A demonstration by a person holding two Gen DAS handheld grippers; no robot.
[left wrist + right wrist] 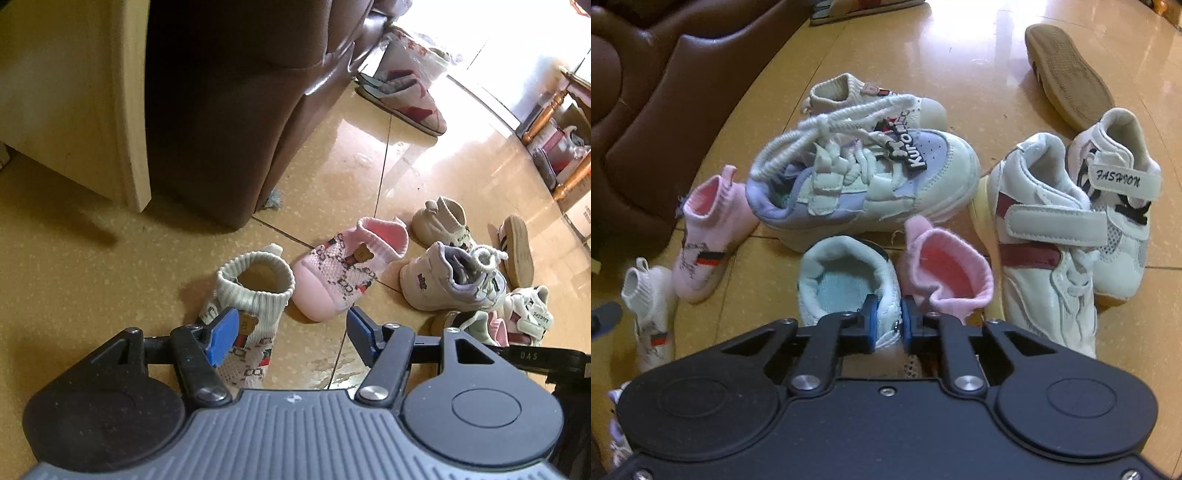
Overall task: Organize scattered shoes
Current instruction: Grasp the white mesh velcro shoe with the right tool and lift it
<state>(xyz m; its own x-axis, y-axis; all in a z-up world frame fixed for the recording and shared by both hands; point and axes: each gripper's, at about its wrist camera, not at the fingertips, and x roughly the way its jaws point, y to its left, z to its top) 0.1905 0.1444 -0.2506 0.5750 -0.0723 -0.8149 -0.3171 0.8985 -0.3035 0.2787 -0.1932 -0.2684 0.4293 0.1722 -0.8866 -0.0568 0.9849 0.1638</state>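
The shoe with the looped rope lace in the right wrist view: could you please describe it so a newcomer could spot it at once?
Start at the brown sofa at the left and move right across the yellow floor to the pile of small shoes. The lilac-and-white sneaker lies on its side in the middle. It alone has a thick white rope lace and a "Kuromi" tag.

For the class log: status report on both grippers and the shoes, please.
Left gripper open, over cream sock shoe. Right gripper shut on pale blue shoe's collar. Pink sock shoe crowds alongside.
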